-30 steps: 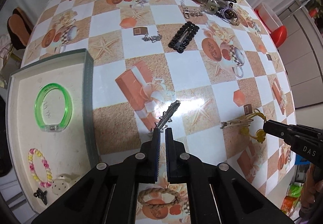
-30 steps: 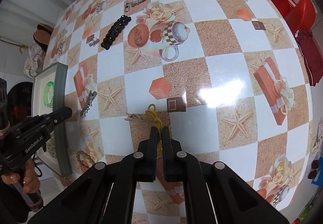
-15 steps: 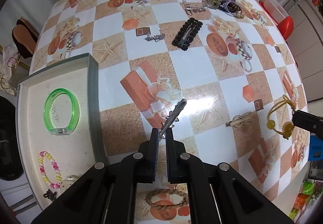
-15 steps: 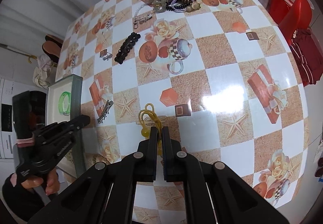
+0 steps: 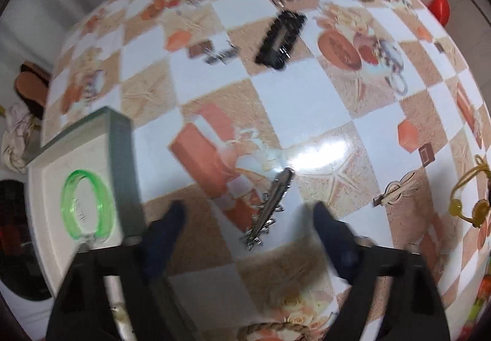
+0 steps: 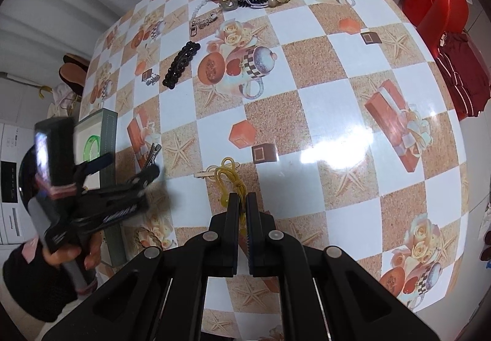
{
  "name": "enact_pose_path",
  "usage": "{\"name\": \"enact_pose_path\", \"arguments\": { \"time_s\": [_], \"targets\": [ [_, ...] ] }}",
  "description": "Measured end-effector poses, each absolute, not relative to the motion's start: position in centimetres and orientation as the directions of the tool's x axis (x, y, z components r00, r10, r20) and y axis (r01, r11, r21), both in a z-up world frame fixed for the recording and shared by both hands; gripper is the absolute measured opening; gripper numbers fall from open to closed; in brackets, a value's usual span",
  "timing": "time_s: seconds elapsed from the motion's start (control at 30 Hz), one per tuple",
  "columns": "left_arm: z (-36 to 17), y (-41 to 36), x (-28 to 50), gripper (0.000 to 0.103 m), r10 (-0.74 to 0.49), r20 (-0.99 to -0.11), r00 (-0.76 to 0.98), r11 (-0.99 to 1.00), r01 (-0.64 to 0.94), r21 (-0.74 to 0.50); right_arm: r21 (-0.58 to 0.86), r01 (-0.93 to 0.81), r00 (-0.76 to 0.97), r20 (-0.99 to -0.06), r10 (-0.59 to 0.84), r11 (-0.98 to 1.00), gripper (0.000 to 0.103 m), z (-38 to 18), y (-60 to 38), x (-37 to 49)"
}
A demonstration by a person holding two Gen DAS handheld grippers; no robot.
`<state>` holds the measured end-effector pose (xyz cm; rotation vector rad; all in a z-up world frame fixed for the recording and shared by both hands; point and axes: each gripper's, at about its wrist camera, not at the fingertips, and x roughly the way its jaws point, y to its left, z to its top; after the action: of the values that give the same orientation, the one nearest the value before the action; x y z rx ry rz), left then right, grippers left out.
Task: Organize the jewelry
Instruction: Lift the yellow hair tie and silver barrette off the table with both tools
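Two grippers in play: our left gripper (image 5: pixel 245 212) points down with jaws opening, the silver hair clip (image 5: pixel 268 207) lying on the table between its fingers, not yet touched, so we judge it the next pick for the tray (image 5: pixel 121 163) to that gripper's left, where a green bangle (image 5: pixel 87 203) sits. Our right gripper (image 6: pixel 242 206) is pinched tight on the yellow cord bracelet (image 6: pixel 234 180), lifted, probably tray-bound. Checkered tablecloth (image 6: pixel 322 101), red chair (image 6: pixel 445 9) beyond.

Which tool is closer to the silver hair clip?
Left. The left tool hangs right over the silver clip, its jaws opening on either side of it without touching. The right tool is farther along the table, shut on a yellow hair tie.
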<state>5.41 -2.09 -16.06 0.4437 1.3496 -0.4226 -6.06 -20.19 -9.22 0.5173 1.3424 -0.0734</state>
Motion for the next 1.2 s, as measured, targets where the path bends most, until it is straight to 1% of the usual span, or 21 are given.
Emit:
{"name": "enact_pose_path", "arguments": {
  "time_s": [0.07, 0.13, 0.2, 0.23, 0.27, 0.43, 0.53, 0.63, 0.9, 1.2],
  "targets": [
    [-16.2, -2.3, 5.6, 0.074, -0.054, -0.985, 0.162, 0.837, 0.545, 0.044, 0.315, 0.342, 0.24, -0.94, 0.241, 0.885, 0.005, -9.2, -20.2, -6.1],
    [-16.1, -2.6, 5.7, 0.06, -0.077, -0.986, 0.146, 0.828, 0.56, 0.018, 0.315, 0.347, 0.238, -0.941, 0.242, 0.883, 0.005, -9.2, -20.2, -6.2],
    [-15.9, -2.8, 5.5, 0.031, -0.099, -0.986, 0.135, 0.819, 0.573, -0.003, 0.316, 0.35, 0.237, -0.941, 0.243, 0.882, 0.005, -9.3, -20.2, -6.2],
    [-15.8, -2.9, 5.4, 0.024, -0.101, -0.986, 0.133, 0.815, 0.58, -0.005, 0.316, 0.348, 0.237, -0.941, 0.244, 0.883, 0.005, -9.3, -20.2, -6.2],
    [-15.8, -3.0, 5.3, 0.022, -0.106, -0.986, 0.127, 0.814, 0.581, -0.012, 0.317, 0.348, 0.235, -0.941, 0.245, 0.883, 0.005, -9.3, -20.2, -6.2],
    [-15.0, -2.2, 5.3, 0.022, -0.17, -0.981, 0.097, 0.834, 0.545, -0.09, 0.318, 0.339, 0.237, -0.94, 0.246, 0.885, 0.005, -9.1, -19.7, -5.9],
    [-13.6, -1.0, 5.5, 0.022, -0.214, -0.972, 0.099, 0.86, 0.492, -0.139, 0.322, 0.331, 0.24, -0.938, 0.251, 0.887, 0.004, -8.8, -19.4, -5.6],
    [-12.0, 0.0, 4.7, 0.022, -0.238, -0.964, 0.118, 0.879, 0.449, -0.162, 0.33, 0.322, 0.24, -0.935, 0.261, 0.887, 0.005, -8.4, -18.8, -5.0],
    [-9.1, 4.7, 3.9, 0.022, -0.253, -0.948, 0.192, 0.918, 0.356, -0.173, 0.35, 0.254, 0.255, -0.924, 0.286, 0.902, 0.004, -6.7, -16.0, -2.5],
    [-6.2, 12.5, 4.3, 0.022, -0.239, -0.928, 0.287, 0.96, 0.214, -0.181, 0.378, 0.125, 0.261, -0.904, 0.337, 0.917, 0.004, -4.9, -10.0, 1.5]
  ]
}}
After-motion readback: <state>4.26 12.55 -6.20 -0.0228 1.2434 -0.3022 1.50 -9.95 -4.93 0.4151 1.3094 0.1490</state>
